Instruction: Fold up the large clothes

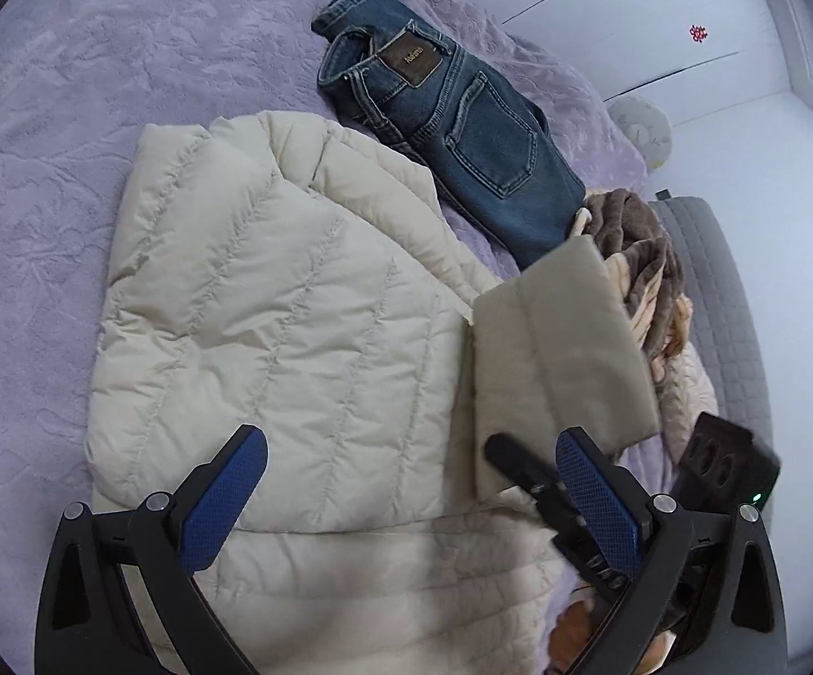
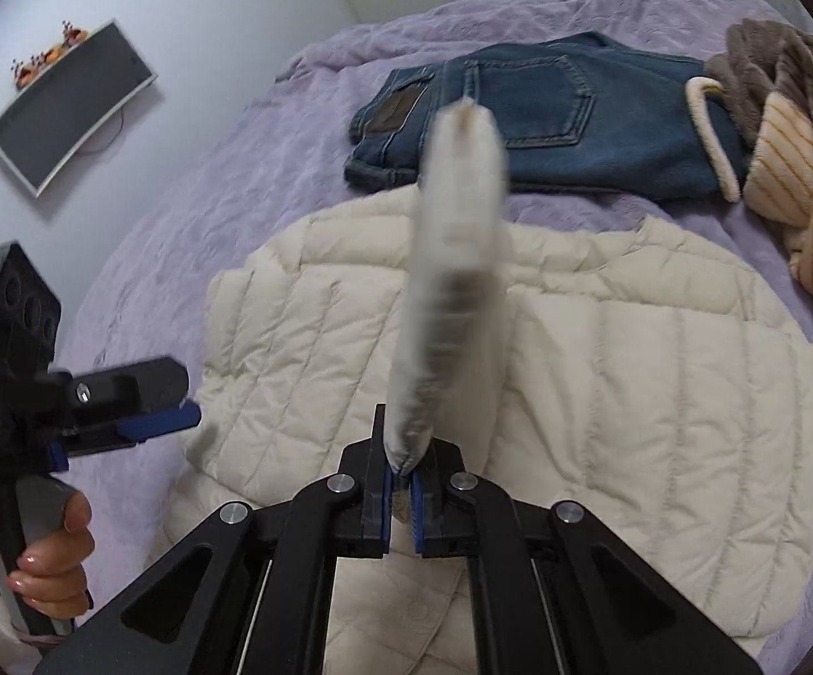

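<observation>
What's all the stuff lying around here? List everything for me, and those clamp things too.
Puffer jacket: one, cream, spread on the bed; its sleeve is lifted.
Jeans: one pair, blue, folded, beyond the jacket.
Plush garment: one, brown and tan striped, beside the jeans.
Bed cover: one, lilac, under everything.
Television: one, dark, on the wall.
Left tongs: one, black with blue pads, open over the jacket.
Right tongs: one, black with blue pads, shut on the sleeve.

Cream quilted puffer jacket [image 1: 271,326] flat on the lilac bedspread [image 1: 41,180], one sleeve [image 2: 451,281] lifted.
</observation>
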Motion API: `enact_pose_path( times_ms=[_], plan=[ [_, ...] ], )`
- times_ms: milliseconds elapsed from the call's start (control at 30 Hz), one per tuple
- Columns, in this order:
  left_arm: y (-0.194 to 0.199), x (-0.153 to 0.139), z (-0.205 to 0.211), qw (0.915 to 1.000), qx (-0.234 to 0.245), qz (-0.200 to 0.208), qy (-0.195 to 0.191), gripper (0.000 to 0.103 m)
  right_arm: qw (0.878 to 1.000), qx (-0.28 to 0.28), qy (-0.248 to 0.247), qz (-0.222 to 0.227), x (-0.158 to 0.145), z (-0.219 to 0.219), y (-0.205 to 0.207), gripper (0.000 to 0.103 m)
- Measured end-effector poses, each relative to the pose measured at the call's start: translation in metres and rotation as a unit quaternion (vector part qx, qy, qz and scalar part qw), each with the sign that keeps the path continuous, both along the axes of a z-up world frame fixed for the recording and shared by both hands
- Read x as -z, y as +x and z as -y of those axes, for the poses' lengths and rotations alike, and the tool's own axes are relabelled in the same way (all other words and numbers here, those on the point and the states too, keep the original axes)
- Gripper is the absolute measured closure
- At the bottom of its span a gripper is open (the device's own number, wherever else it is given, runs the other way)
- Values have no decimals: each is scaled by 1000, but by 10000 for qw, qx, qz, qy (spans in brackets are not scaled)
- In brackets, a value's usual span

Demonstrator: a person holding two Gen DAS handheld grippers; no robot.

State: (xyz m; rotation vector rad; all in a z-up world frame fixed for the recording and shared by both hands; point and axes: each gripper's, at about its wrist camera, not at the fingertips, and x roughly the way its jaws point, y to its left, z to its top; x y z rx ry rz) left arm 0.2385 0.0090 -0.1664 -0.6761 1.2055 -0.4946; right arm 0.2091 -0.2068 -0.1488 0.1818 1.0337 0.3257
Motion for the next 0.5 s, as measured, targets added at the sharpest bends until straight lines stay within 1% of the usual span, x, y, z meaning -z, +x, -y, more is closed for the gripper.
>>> enact_pose_path(
  times_ms=[67,100,167,233,300,333,367,400,433,500],
  plan=[
    [2,4,3,9997,0,-78,-232,0,9995,-183,-204,-168,9,-11,-1,97],
    [4,5,5,9995,13,-104,-288,0,9990,-249,-295,-215,12,-15,-2,97],
    [7,8,12,9993,103,-133,-345,0,9982,-310,-418,-285,15,-17,-6,96],
    [11,10,21,9990,216,-160,-349,0,9981,-285,-436,-339,14,-13,-10,95],
    [14,13,31,9986,310,-218,-369,0,9981,-194,-431,-384,12,-4,-16,89],
    [15,13,35,9983,346,-224,-419,0,9983,-129,-415,-394,11,1,-18,79],
    [15,13,37,9980,365,-210,-476,0,9984,-52,-401,-404,12,5,-19,63],
    [16,13,39,9977,353,-202,-545,0,9984,29,-393,-416,11,8,-20,55],
    [16,13,39,9972,331,-208,-641,0,9984,94,-385,-412,11,10,-18,45],
    [17,15,38,9964,270,-267,-756,0,9987,100,-267,-427,12,10,-11,44]
  ],
)
